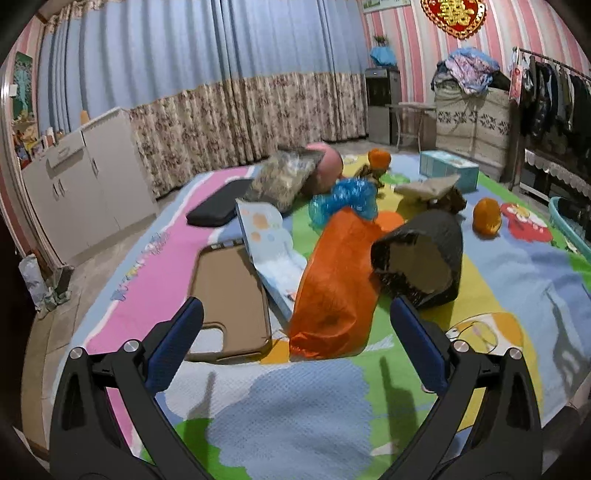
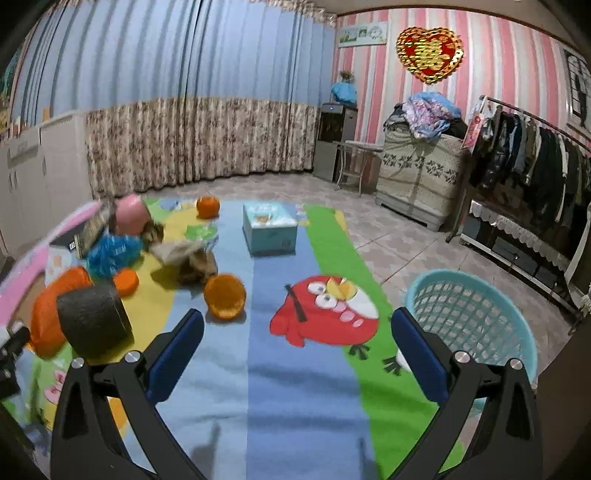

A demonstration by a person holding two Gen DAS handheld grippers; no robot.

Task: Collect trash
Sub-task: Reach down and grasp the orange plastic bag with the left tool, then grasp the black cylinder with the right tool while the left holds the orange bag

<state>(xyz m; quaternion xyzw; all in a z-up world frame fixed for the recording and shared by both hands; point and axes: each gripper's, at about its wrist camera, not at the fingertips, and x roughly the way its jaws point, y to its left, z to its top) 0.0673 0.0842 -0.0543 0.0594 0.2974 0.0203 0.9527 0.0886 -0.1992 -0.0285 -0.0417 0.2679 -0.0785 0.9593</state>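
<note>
The left wrist view shows the left gripper (image 1: 295, 314) spread wide and empty above the colourful mat (image 1: 295, 417), with an orange bag (image 1: 332, 280) just beyond its tips and a crumpled black bag (image 1: 424, 254) touching that bag's right side. The right gripper (image 2: 295, 325) also gapes wide, holding nothing, an orange peel (image 2: 224, 297) near its left finger and the blue basket (image 2: 476, 314) on the floor at the mat's right edge.

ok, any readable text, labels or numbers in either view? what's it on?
"囍": gold character on the red heart wall ornament.
Wall poster: print too small to read.
Teal box: lid print blurred.
Dark packet: label blurred.
Nothing else legible.
</note>
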